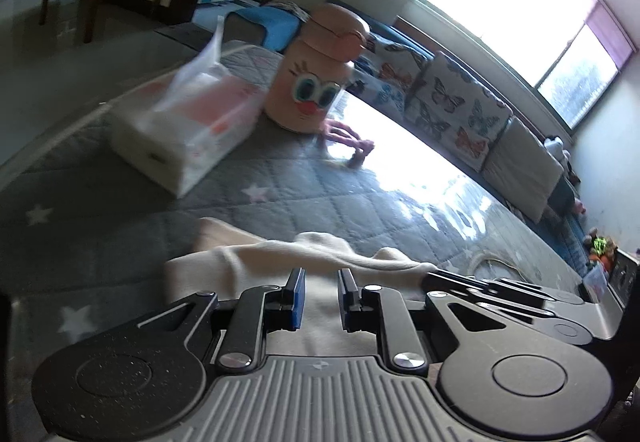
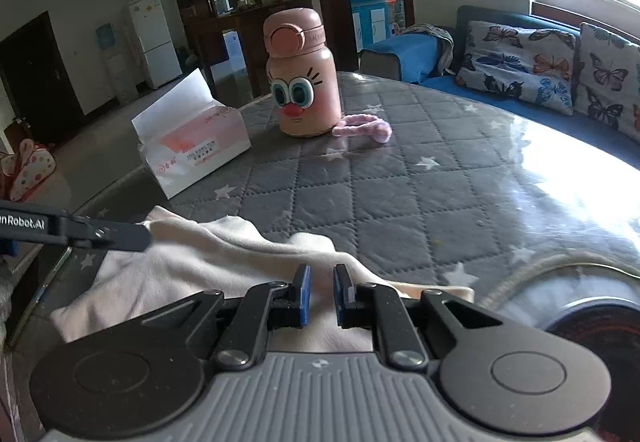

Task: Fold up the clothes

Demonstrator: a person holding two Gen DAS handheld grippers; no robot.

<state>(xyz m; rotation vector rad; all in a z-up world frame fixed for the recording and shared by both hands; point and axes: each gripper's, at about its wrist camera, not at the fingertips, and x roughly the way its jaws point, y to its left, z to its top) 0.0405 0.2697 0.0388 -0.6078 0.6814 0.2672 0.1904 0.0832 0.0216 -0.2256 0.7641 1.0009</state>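
The cream garment (image 2: 192, 262) lies bunched on the near edge of the counter (image 2: 420, 194), which is covered with a grey quilted star-print cloth under a clear sheet. The cloth of the garment runs directly under both claws.

In the right wrist view, the right claw (image 2: 321, 288) hangs over the garment's near right part with its blue pads (image 2: 305, 290) set narrowly apart; pale fabric fills the gap behind them, but whether the pads pinch it cannot be told. The left claw (image 2: 116, 234) enters from the left edge of that view, its dark tip lying against the garment's far left corner.

In the left wrist view, the left claw (image 1: 321, 292) also shows a narrow gap with cream fabric visible through it, and a grip cannot be confirmed. The right claw (image 1: 492, 292) reaches in from the right, just beside the garment's edge.

Well beyond the garment stand a pink bottle (image 2: 302, 82) with a cartoon face, a tissue pack (image 2: 192, 146) to its left, and a fuzzy pink band (image 2: 368, 126) at its base.

The left wrist view is blurred, and window glare washes out the far counter. The garment's near part is hidden behind the claw bodies.
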